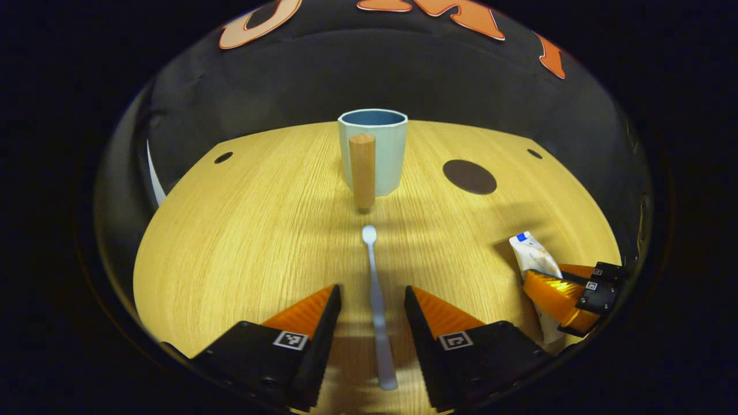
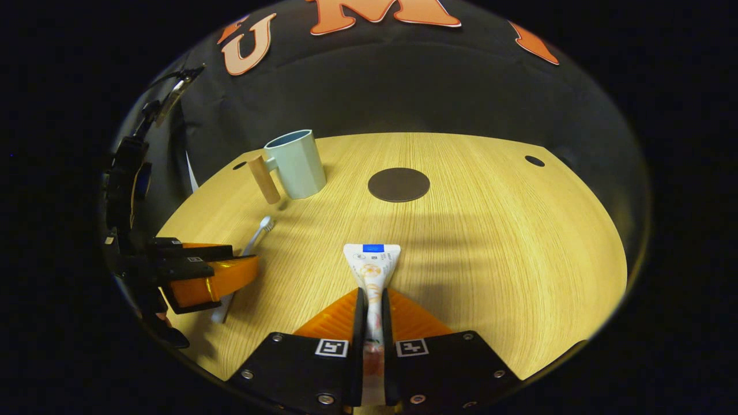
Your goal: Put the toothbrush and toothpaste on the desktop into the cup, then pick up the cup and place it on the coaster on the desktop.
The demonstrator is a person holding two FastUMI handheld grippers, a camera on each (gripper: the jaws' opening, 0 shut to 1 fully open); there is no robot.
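Wood-grain table point(image 1: 242, 242) carries everything at this moment: a pale blue-green cup point(image 1: 377, 151) with a wooden handle point(image 1: 362, 170) stands at the far side, a dark round coaster point(image 1: 469, 176) well apart to its right. The white toothbrush point(image 1: 376, 300) lies flat, head toward the cup, its shaft running between the spread fingers of the left hand-held gripper point(image 1: 372, 300), which is released and not touching it. The right hand-held gripper point(image 2: 372, 305) is clenched on the white toothpaste tube point(image 2: 372, 268), both fingers pressing its lower body while the flat crimped end juts forward, low over the table.

Judging by the layout, the grasping step is under way. To do it well, the left fingers should settle evenly astride the thin shaft and close square on it, low enough to catch it without scraping the wood. The tube, held near the middle, would need tipping upright before it meets the narrow cup mouth. Both grippers point forward and slightly down, side by side, the left seen in the right gripper view near the table's left edge.
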